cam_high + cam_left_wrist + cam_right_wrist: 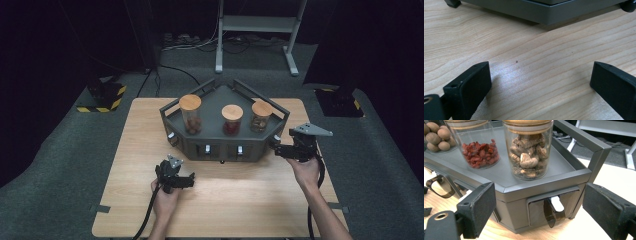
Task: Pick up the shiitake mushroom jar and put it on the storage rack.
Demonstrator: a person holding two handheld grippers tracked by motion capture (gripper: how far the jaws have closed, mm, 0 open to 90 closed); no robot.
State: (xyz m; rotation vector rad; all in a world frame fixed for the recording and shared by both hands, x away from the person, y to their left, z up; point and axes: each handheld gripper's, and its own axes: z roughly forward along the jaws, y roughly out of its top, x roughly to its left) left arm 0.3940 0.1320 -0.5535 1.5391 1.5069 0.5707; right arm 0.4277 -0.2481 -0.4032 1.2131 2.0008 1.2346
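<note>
Two tongs sit in my hands, both spread wide with nothing between them: my right gripper (276, 148) faces the small drawer (552, 208) at the right corner of the grey stand (226, 147) that holds three jars, and my left gripper (186, 181) hovers over the table (240, 200).

Matt grey metal rack (584, 173), clear glass jars (529, 152)

Shut grey drawer (552, 207) with translucent loop handle (551, 213).
</note>
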